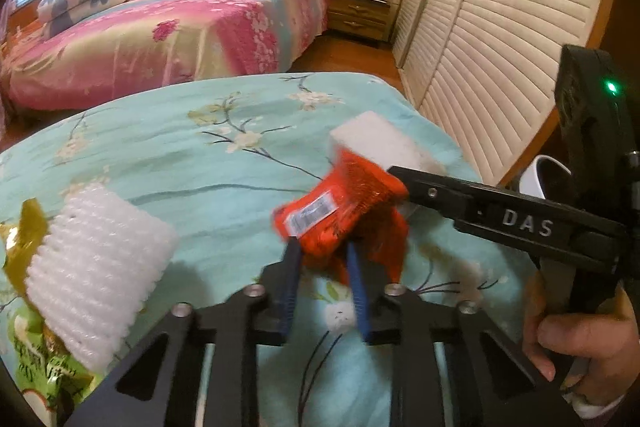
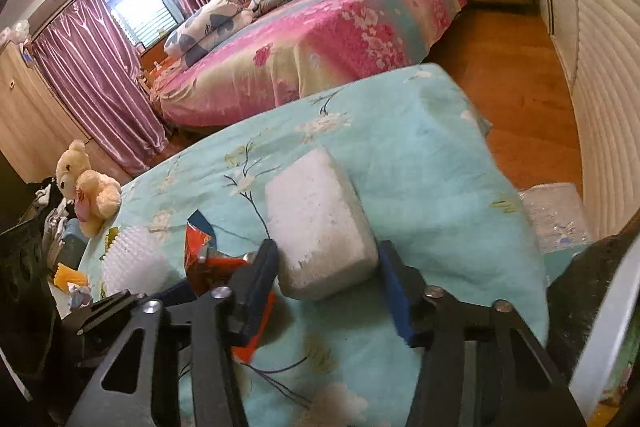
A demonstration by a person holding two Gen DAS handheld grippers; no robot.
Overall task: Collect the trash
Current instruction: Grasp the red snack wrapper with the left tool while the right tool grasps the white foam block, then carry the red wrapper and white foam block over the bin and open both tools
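An orange snack wrapper [image 1: 340, 211] is pinched between the blue pads of my left gripper [image 1: 322, 251], just above the turquoise floral cloth [image 1: 180, 155]. Right behind it lies a white foam block [image 1: 380, 143]. In the right wrist view the foam block [image 2: 320, 223] rests on the cloth with my right gripper [image 2: 326, 263] shut on it, a pad against each side. The orange wrapper [image 2: 198, 247] shows just left of that gripper. A white foam net sleeve [image 1: 96, 267] lies at the left over a green snack packet [image 1: 40, 359] and a gold wrapper [image 1: 24, 231].
A person's hand [image 1: 580, 339] holds the right gripper's handle. A white bin [image 1: 544, 179] stands past the cloth's right edge, and clear bubble wrap [image 2: 556, 219] lies on the floor there. A teddy bear [image 2: 86, 183] sits at the far left. A pink bed [image 1: 160, 35] stands behind, with louvred wardrobe doors [image 1: 500, 67] on the right.
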